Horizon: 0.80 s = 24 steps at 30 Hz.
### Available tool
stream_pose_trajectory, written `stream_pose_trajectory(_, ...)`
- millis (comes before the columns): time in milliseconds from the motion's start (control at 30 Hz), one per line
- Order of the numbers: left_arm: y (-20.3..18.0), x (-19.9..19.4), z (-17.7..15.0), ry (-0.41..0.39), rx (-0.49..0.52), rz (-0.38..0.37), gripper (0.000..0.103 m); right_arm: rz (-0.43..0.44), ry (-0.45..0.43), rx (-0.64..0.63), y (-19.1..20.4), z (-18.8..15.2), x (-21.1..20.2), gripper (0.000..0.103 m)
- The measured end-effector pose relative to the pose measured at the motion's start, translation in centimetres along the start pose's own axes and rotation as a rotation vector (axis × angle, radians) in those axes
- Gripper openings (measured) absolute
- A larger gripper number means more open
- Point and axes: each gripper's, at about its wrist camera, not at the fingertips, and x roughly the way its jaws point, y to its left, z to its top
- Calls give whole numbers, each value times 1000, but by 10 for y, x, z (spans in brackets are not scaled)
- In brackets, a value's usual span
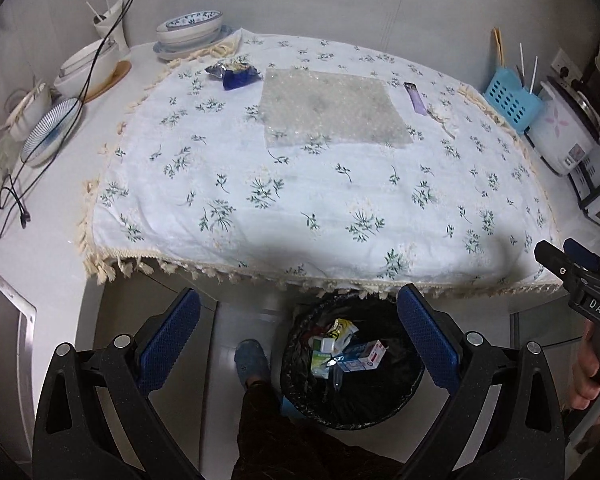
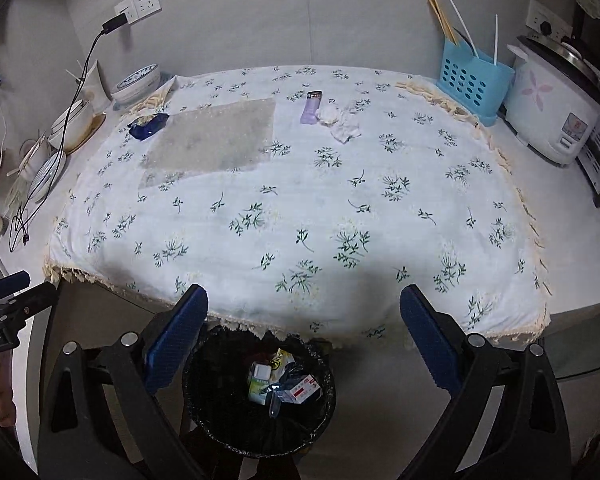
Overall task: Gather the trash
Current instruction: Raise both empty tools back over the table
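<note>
A black-lined trash bin [image 1: 396, 408] [image 2: 204, 408] stands on the floor under the table's front edge, holding several cartons and wrappers. On the flowered cloth lie a blue snack wrapper [image 1: 236, 74] [image 2: 149, 125], a clear bubble sheet [image 1: 332, 108] [image 2: 216, 140], a purple tube [image 1: 416, 98] [image 2: 312, 108] and crumpled white tissue [image 1: 444, 118] [image 2: 342, 122]. My left gripper [image 1: 298, 320] and right gripper [image 2: 304, 316] both hang open and empty above the bin, in front of the table edge. The right gripper also shows at the right edge of the left wrist view [image 1: 564, 256].
Bowls and plates [image 1: 188, 30] [image 2: 136, 80] crowd the table's left side with a black cable [image 1: 12, 200] [image 2: 20, 224]. A blue utensil basket [image 1: 510, 100] [image 2: 472, 78] and a rice cooker [image 1: 568, 132] [image 2: 552, 100] stand at the right. A person's slippered foot [image 1: 252, 364] rests beside the bin.
</note>
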Motion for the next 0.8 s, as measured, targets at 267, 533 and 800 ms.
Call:
stream_pose_trajectory(267,31,31,63,31,-25,14,96,-22,11,13,-1,46,30,84)
stream_pose_trajectory(533,82,83,149,58,-55,14,96,-57,66,56,9,101,81,77)
stream_pose_trajectory(800,121,158,229,110,-61,15,94,-109,129,147,2,148,139,69)
